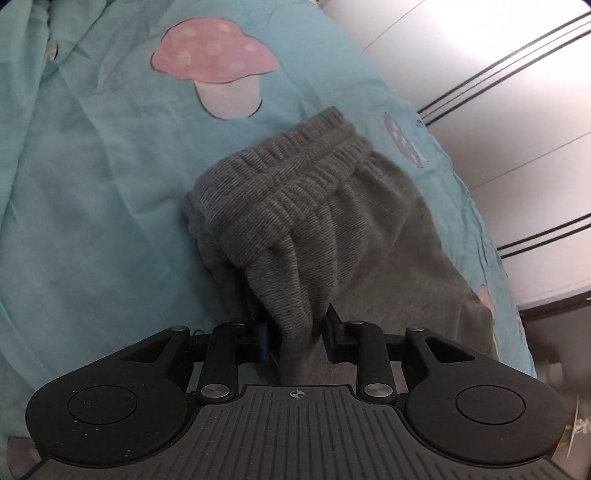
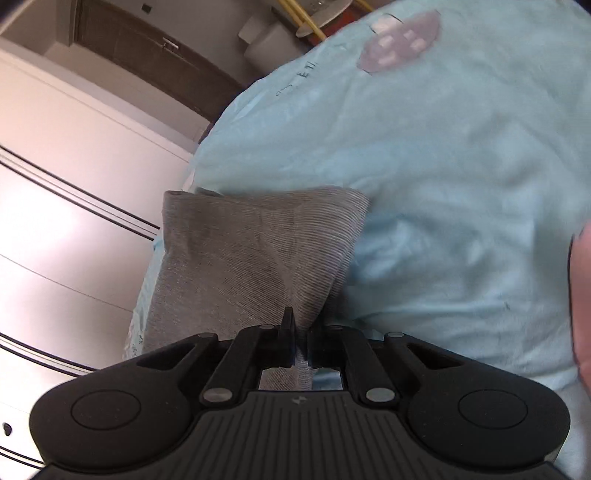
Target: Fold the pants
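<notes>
Grey ribbed pants (image 1: 314, 221) lie on a light blue bedsheet (image 1: 92, 184), with the elastic waistband (image 1: 288, 162) bunched at the far end. My left gripper (image 1: 295, 328) is shut on a fold of the pants fabric near the waist. In the right wrist view the pants (image 2: 251, 251) show as a flat grey panel near the bed's edge. My right gripper (image 2: 301, 332) is shut on a pinch of that fabric, which rises in a ridge into the jaws.
The sheet (image 2: 461, 166) carries pink mushroom prints (image 1: 214, 62). The bed's edge runs beside white wardrobe doors (image 1: 498, 74), also in the right wrist view (image 2: 66, 206). A brown door (image 2: 147, 55) and a round stool (image 2: 317, 14) stand beyond.
</notes>
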